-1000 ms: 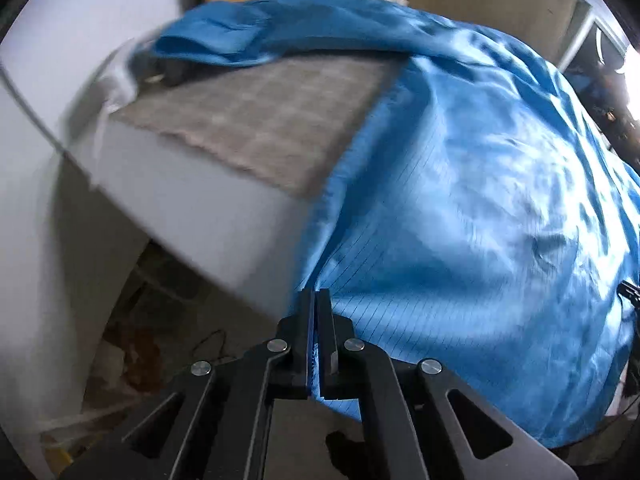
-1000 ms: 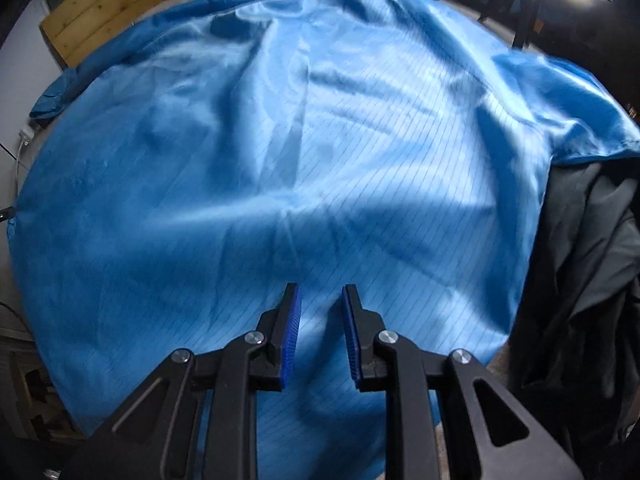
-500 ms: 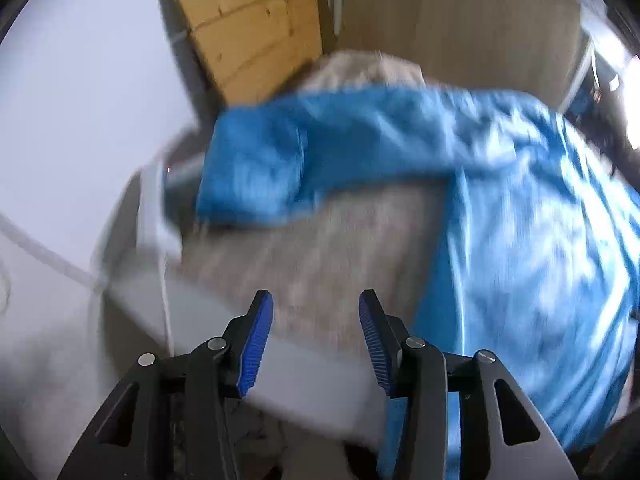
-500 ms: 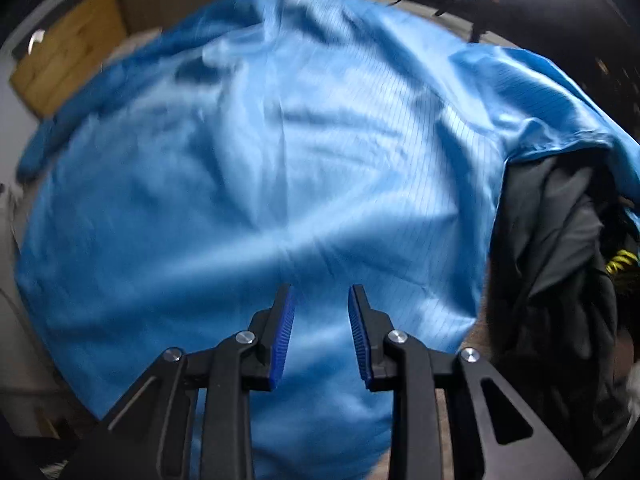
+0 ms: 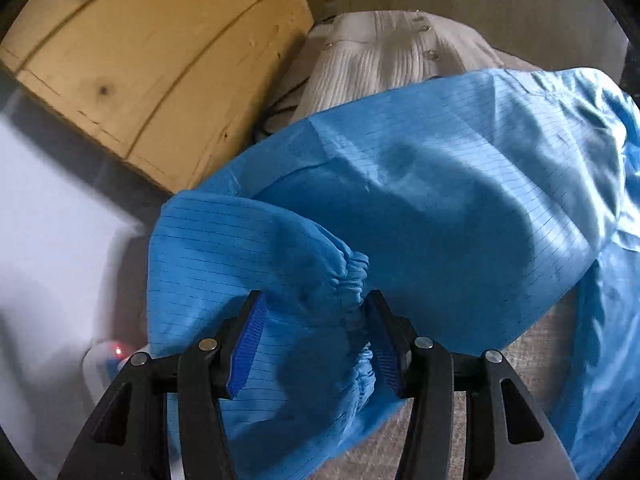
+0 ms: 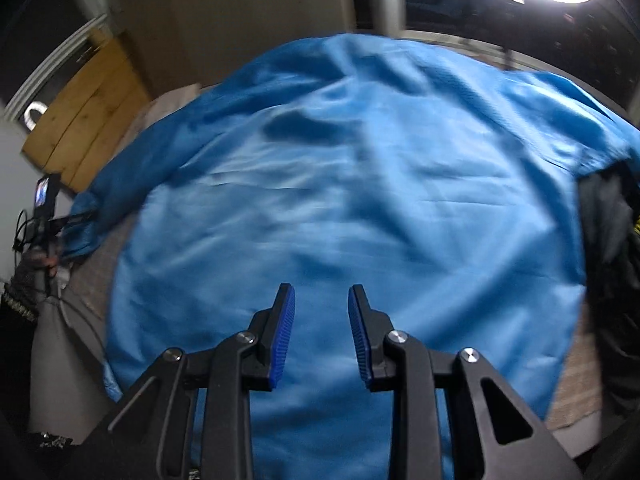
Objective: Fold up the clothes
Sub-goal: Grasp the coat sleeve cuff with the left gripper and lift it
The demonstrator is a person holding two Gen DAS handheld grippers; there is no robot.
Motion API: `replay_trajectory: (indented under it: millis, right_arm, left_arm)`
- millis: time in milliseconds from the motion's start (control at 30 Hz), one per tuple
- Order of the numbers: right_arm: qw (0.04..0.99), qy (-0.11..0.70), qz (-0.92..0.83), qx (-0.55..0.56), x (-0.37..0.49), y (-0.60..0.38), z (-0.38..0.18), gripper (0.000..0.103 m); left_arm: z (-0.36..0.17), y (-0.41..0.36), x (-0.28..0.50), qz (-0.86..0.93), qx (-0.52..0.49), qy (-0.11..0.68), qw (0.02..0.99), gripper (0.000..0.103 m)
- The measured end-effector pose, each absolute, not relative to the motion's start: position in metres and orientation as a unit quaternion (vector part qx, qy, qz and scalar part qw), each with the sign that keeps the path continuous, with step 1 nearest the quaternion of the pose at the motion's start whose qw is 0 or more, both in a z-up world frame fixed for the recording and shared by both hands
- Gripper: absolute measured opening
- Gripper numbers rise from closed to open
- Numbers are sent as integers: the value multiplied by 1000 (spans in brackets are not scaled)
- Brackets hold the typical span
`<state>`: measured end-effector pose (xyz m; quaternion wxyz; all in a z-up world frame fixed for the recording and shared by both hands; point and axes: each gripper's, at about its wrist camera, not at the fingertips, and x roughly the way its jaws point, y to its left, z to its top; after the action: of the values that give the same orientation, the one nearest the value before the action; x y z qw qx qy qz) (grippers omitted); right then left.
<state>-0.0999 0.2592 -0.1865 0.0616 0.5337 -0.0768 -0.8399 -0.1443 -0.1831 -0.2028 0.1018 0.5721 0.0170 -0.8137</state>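
Note:
A blue pinstriped garment (image 6: 360, 200) lies spread flat over a checked grey table cloth (image 5: 532, 360). Its left sleeve (image 5: 400, 200) runs across the left wrist view and ends in an elastic cuff (image 5: 352, 276). My left gripper (image 5: 316, 312) is open, with the cuff end of the sleeve lying between its blue pads, which stand apart from the cloth. My right gripper (image 6: 322, 300) hangs open above the lower middle of the garment's body, holding nothing.
A cream ribbed garment (image 5: 384, 60) lies behind the sleeve. A wooden board (image 5: 152, 60) leans at the back left. Dark clothes (image 6: 608, 260) are piled at the table's right. A person's hand with the other gripper (image 6: 44, 216) shows at far left.
My left gripper let go of the garment's hem, opened, and moved up to the sleeve cuff. My right gripper drew back and opened a little wider.

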Motion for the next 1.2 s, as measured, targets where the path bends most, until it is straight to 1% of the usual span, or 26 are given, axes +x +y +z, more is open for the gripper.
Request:
replay_trajectory:
  millis: [33, 167, 300, 400, 467, 567, 633, 667, 767, 867, 967, 1033, 1200]
  right_arm:
    - [77, -72, -838, 536, -105, 244, -190, 28]
    - [137, -55, -826, 544, -126, 182, -202, 28]
    - [214, -44, -805, 552, -148, 111, -222, 28]
    - [255, -14, -796, 549, -160, 53, -240, 28]
    - [264, 8, -792, 550, -167, 21, -256, 28]
    - [303, 15, -751, 587, -171, -14, -282, 28]
    - [322, 13, -742, 588, -171, -16, -276, 28]
    - [322, 6, -748, 580, -174, -9, -265, 28]
    - [283, -2, -787, 549, -201, 36, -217, 28]
    - [221, 18, -828, 515, -230, 87, -177, 29]
    - [160, 39, -851, 499, -263, 133, -149, 31]
    - [134, 48, -858, 494, -282, 155, -140, 31]
    - [123, 35, -855, 503, -320, 182, -143, 31]
  left_arm:
    - [-202, -187, -144, -816, 570, 29, 86, 9]
    - [-180, -203, -133, -831, 550, 56, 66, 7]
    - [-110, -216, -112, -862, 499, 59, 64, 7]
    - [-57, -226, -95, -884, 460, 59, 63, 7]
    - [-21, -232, -84, -897, 433, 60, 61, 7]
    - [32, -242, -67, -916, 392, 60, 60, 7]
    - [67, -248, -56, -927, 365, 61, 59, 7]
    - [74, -241, -51, -930, 359, 56, 50, 7]
    - [85, -213, -35, -936, 350, 40, 15, 7]
    - [96, -184, -19, -940, 340, 23, -19, 7]
    - [105, -158, -3, -942, 332, 13, -48, 7]
    - [97, -133, 9, -938, 337, 27, -72, 6]
    - [69, -57, 50, -924, 356, 57, -127, 6]
